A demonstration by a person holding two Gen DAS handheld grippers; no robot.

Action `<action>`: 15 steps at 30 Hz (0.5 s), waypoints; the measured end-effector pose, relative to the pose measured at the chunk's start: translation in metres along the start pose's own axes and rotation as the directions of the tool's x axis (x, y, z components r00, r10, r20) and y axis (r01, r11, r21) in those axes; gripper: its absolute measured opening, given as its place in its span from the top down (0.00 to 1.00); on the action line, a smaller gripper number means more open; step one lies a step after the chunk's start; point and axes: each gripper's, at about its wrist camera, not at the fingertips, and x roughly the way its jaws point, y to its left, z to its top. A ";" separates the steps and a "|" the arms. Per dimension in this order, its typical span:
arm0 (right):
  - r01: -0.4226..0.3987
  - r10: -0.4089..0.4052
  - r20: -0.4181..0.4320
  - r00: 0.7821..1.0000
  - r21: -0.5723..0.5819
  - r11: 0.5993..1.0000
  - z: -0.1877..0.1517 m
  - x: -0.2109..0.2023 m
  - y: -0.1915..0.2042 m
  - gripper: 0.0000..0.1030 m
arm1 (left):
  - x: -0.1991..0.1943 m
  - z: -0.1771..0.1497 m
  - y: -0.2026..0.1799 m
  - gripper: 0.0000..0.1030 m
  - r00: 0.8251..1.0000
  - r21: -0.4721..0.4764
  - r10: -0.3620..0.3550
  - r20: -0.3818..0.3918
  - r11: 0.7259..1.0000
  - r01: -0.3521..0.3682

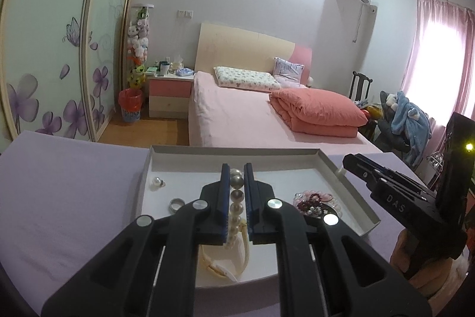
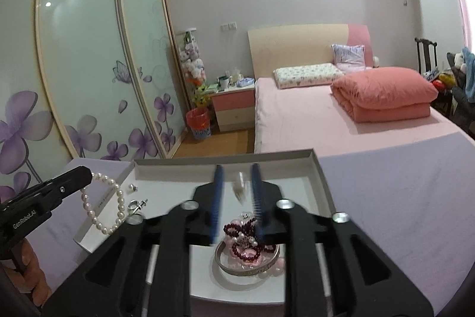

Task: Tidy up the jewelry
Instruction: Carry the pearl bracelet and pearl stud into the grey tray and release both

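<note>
A shallow white tray sits on a lavender-covered tabletop, with a pink bed beyond its far edge. The left tool is clenched on a pearl bracelet, its blue-padded fingers pressing the strand from both sides; in the right wrist view the bracelet hangs as a loop from the tool's tip above the tray's left edge, part of it over the tabletop. Inside the tray near its far left corner lies a pearl earring, and a silver ring rests a little nearer along the left side. A cream-coloured band lies at the tray's near edge, under the left tool. The right tool hovers above the right half of the tray with its fingers apart and nothing pinched between them; it looks blurred in its own view, and a small pale object seen between the fingers is too blurred to identify. Beneath it, toward the near right part of the tray, a silver bangle encircles a heap of dark red beads tangled with pink beads and small pearls. A mirrored wardrobe with purple flower decals stands to the left of the room.
</note>
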 end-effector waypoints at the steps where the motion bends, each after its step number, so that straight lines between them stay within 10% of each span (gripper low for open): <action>1: 0.000 0.000 0.001 1.000 0.005 1.000 -0.001 -0.001 -0.001 0.57 | 0.002 -0.001 0.001 0.90 1.000 -0.001 -0.002 -0.003 1.000 0.002; 15: -0.005 0.005 -0.012 1.000 0.000 1.000 0.001 0.001 0.003 0.55 | 0.021 -0.012 0.006 0.87 0.998 -0.005 0.012 -0.057 1.000 -0.013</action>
